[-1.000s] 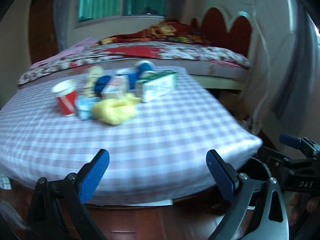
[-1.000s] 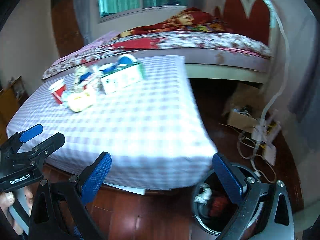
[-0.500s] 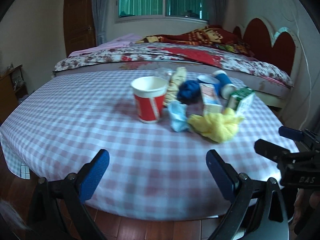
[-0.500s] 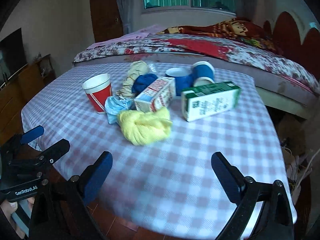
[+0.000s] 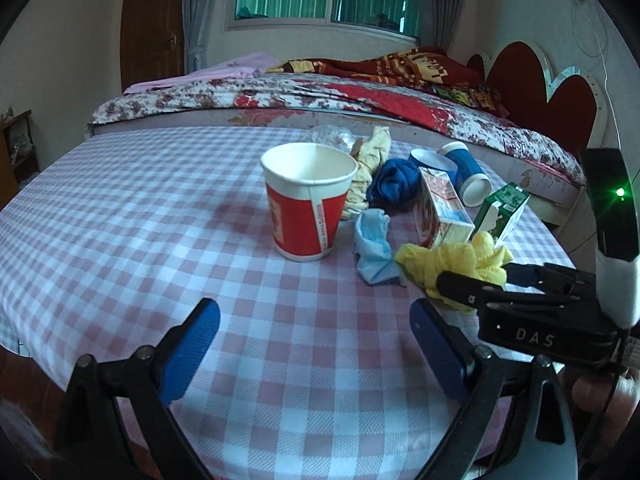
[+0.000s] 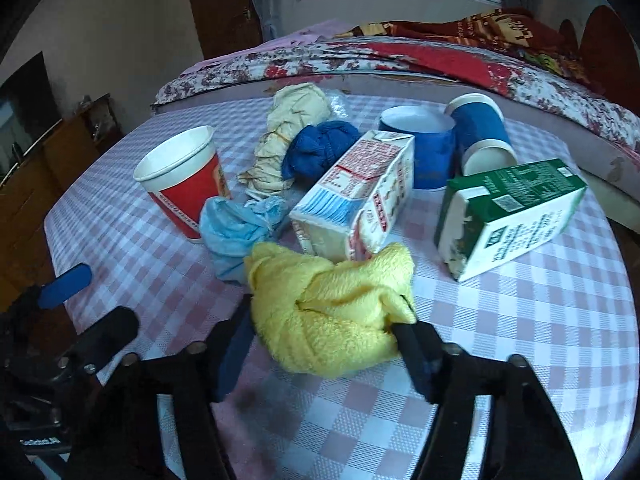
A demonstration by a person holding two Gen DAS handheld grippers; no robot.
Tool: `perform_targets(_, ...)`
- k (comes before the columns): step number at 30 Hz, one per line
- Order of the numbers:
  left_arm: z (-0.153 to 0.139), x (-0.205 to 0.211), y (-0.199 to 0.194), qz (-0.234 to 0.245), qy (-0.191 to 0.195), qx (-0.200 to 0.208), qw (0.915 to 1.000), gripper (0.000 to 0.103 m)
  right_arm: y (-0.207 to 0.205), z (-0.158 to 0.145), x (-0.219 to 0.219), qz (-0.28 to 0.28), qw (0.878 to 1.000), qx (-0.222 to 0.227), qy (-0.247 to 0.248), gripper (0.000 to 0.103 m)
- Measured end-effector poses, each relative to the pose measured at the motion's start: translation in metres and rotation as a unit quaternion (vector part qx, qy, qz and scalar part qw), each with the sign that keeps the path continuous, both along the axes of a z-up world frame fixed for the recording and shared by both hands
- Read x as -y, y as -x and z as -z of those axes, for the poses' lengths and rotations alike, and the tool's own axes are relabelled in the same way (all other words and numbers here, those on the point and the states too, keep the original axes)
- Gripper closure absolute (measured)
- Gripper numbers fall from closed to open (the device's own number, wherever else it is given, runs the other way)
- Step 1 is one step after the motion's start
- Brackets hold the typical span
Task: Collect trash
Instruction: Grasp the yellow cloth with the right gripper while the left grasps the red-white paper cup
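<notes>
— Where does the yellow cloth lie from your right gripper?

— Right between its jaws, which are closing on it, near the table's front edge; its long axis runs across the gap.

— And your left gripper?

— Wide open, nothing in it, farther from the cloth, facing the red paper cup.

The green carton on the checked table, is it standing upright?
No, the green carton lies on its side on the checked tablecloth, beside the red and white carton.
</notes>
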State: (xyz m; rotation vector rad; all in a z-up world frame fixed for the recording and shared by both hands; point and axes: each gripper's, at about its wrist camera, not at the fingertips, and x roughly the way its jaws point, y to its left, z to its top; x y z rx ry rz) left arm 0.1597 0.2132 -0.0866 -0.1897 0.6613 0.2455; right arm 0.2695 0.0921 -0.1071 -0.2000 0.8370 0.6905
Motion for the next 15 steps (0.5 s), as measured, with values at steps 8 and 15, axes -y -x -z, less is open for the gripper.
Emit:
perform_targets(8,-0.012,-0.016,-0.03,-0.007,-0.005,0.016,0.9998,0.008,0.009,-0.037,0.012,0.017,0.997,0.059,-0.036,0.055)
perform_targets(15,-0.013,-0.025,-0.061,-0.014,-0.006,0.02,0.9997,0.011,-0.011,-0.045,0.014,0.042,0.996,0.066,-0.034,0.055)
